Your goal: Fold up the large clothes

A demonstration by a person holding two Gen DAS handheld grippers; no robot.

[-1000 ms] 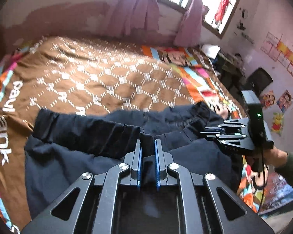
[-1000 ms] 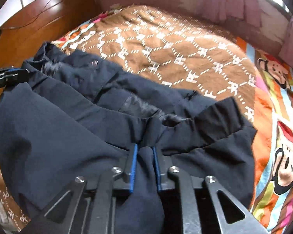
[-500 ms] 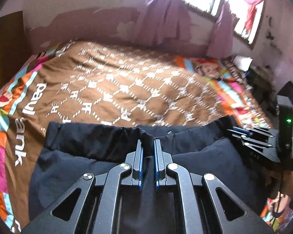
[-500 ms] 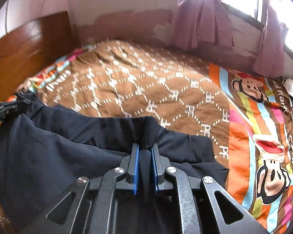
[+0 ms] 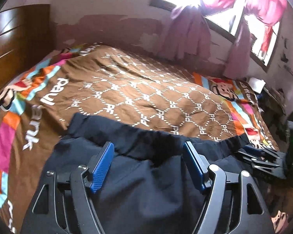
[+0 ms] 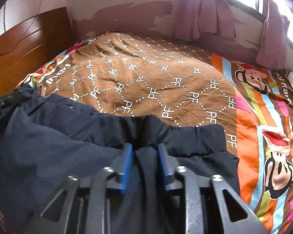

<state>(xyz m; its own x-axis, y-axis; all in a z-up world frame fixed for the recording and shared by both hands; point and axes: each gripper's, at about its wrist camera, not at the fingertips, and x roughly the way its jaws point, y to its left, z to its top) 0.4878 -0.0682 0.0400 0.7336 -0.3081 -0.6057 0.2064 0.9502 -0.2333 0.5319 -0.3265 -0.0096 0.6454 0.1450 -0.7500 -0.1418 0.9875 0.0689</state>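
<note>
Left gripper (image 5: 148, 165) now spread, dark garment (image 5: 142, 191) released onto bed (image 5: 146, 93); right gripper (image 6: 144, 161) parting too, fold laid, cloth slack between pads.

place: home bedroom
bed (image 6: 166, 81): fills centre, brown PF-print cartoon monkey bedspread (image 5: 146, 97)
headboard (image 6: 29, 44): wood, 10 o'clock
window (image 5: 214, 2): 1 o'clock, pink curtains (image 5: 187, 35)
wall (image 6: 127, 13): 12 o'clock, peeling paint
clothing: dark garment (image 6: 48, 136) on bed, 6 o'clock
</note>
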